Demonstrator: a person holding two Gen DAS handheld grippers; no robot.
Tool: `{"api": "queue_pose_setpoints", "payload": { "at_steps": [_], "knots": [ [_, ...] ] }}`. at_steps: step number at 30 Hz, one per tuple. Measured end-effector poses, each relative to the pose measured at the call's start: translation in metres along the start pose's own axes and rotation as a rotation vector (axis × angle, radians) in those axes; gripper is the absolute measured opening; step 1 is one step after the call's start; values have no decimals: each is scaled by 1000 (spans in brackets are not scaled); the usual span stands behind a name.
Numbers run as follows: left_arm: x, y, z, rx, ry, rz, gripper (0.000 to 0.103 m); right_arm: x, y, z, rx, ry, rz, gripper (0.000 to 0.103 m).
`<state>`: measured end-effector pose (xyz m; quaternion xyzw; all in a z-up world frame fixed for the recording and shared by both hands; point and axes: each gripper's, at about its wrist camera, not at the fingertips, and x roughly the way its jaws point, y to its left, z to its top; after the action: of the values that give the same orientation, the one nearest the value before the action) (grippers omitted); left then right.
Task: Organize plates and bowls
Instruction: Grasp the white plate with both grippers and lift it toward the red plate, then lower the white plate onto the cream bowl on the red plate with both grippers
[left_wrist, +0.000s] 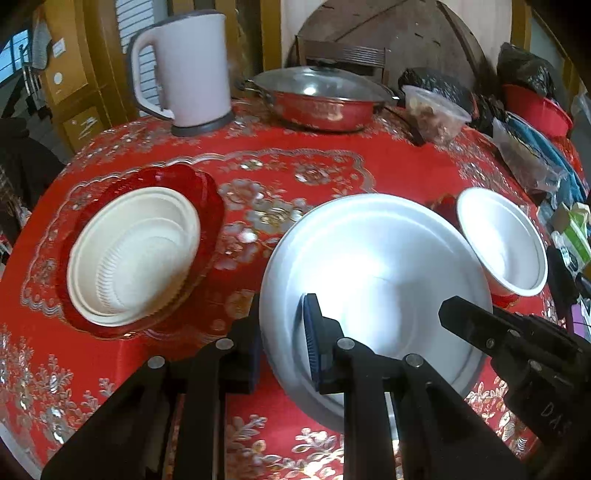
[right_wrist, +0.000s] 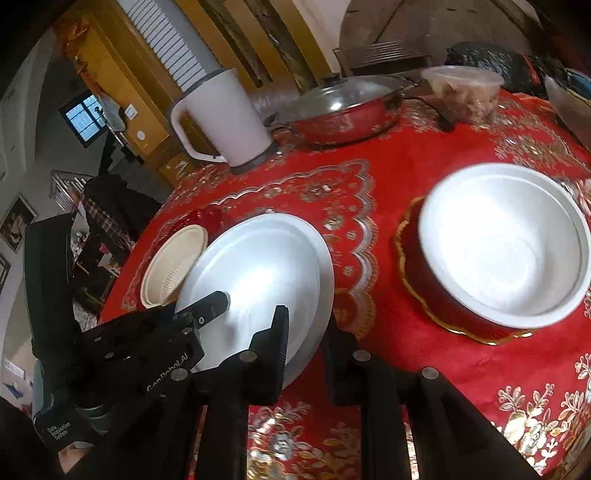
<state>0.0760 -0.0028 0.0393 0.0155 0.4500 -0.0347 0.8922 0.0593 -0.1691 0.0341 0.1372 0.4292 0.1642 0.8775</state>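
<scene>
Gripping opposite rims of the white plate (left_wrist: 373, 273) near the table's (left_wrist: 325, 173) front edge, both the left gripper (left_wrist: 284, 347) and right gripper (right_wrist: 306, 350) pinched it, while only the left view showed the cream bowl's (left_wrist: 133, 251) red dish (left_wrist: 207, 192) whole.

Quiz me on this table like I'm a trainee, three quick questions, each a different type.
1. True or false: the cream bowl sits inside a red plate.
2. Multiple choice: the left gripper and the right gripper each have their fingers either side of the rim of the same item. Which one?
A. the plastic food container
B. the large white plate
C. the white bowl on the gold-edged red dish
3. Fill in the blank: in the left wrist view, at the far side, the white ____ stands left of the lidded pan.

Key: 1 true; 2 B; 3 kettle.
</scene>
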Motion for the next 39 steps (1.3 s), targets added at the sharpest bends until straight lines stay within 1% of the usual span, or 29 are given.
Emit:
{"api": "queue_pose_setpoints", "payload": {
  "at_steps": [4, 10, 15, 19, 24, 29, 39],
  "knots": [
    [-5, 17, 3, -22, -13, 14, 18, 3, 19, 6, -33, 2, 4, 19],
    [-10, 52, 7, -68, -31, 54, 18, 18, 55, 16, -93, 13, 18, 21],
    [-10, 84, 11, -106, -34, 88, 18, 38, 86, 25, -130, 28, 46, 21],
    [-10, 108, 14, -135, -39, 122, 18, 55, 112, 33, -166, 44, 55, 21],
    [-8, 134, 15, -173, -36, 148, 18, 77, 140, 42, -209, 62, 64, 21],
    [-3, 148, 18, -195, -37, 165, 18, 90, 153, 46, -225, 71, 65, 21],
    [9, 162, 19, -218, -26, 183, 18, 111, 164, 49, -234, 86, 50, 21]
  ]
}}
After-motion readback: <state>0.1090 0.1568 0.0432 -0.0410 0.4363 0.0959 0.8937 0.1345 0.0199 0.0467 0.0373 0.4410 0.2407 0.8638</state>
